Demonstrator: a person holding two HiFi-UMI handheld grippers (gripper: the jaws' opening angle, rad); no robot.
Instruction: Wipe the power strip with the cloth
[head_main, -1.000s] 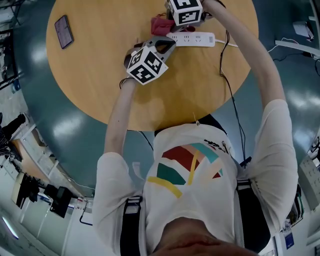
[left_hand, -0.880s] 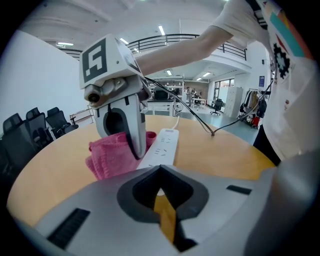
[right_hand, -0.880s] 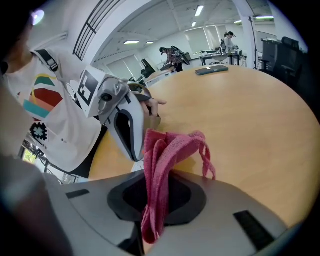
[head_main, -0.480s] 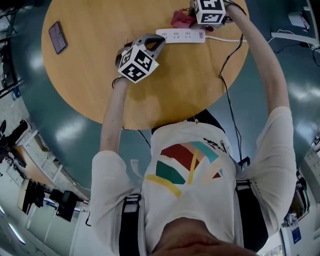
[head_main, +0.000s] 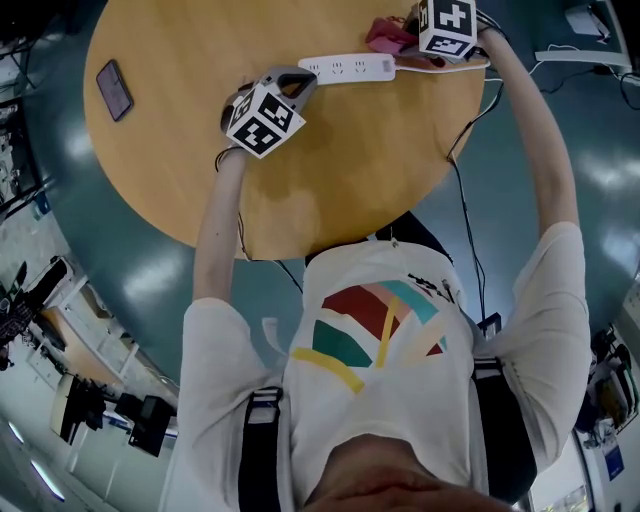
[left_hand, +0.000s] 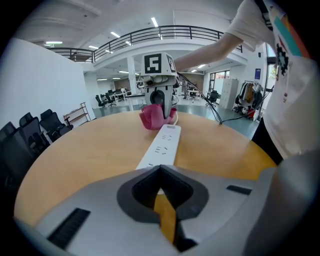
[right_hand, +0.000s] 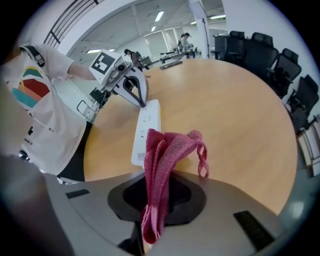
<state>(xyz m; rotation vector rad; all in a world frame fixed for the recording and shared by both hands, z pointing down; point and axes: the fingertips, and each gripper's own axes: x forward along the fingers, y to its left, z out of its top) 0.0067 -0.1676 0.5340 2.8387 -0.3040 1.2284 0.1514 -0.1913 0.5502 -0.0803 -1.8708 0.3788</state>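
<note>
A white power strip lies near the far edge of the round wooden table. My right gripper is shut on a pink-red cloth at the strip's right end, by its cable. In the right gripper view the cloth hangs bunched from the shut jaws over the strip. My left gripper is shut with nothing in it, its tips at the strip's left end. In the left gripper view the strip runs away from the tips toward the cloth.
A dark phone lies at the table's left. The strip's white cable leaves to the right, and a black cord hangs over the table's right edge. Bare tabletop lies between the strip and the person. Office chairs stand beyond the table.
The right gripper has carried the cloth along the power strip from its left end to its right end. The left gripper has stayed at the strip's left end.
</note>
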